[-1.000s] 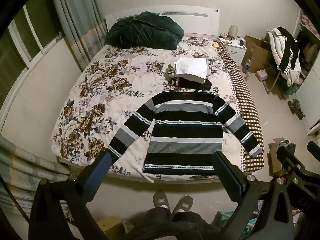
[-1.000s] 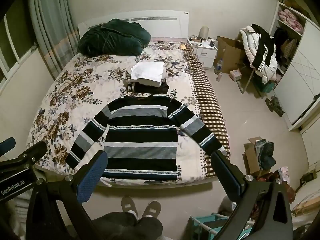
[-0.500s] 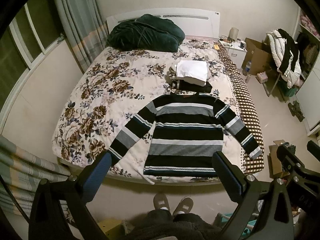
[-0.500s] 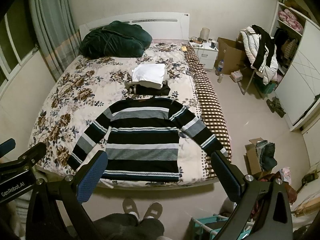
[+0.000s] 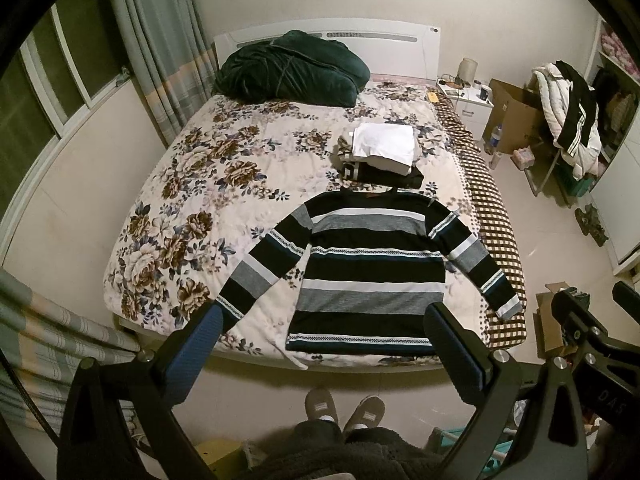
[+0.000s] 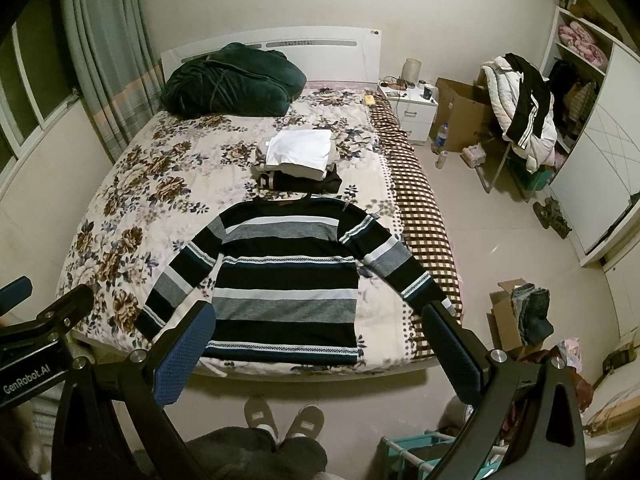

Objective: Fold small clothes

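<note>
A striped black, grey and white sweater lies flat on the floral bed, sleeves spread, hem at the near edge; it also shows in the right wrist view. My left gripper is open and empty, held back from the bed in front of the hem. My right gripper is open and empty, also back from the bed. A stack of folded clothes with a white piece on top sits just beyond the collar, and shows in the right wrist view too.
A dark green bundle lies at the headboard. A checked blanket runs along the bed's right edge. A nightstand, cardboard boxes and a clothes-laden chair stand right. My slippered feet are at the bed's foot.
Both grippers have drawn back and risen slightly from the bed, so the sweater and bed look a bit lower in view. Nothing was grasped.
</note>
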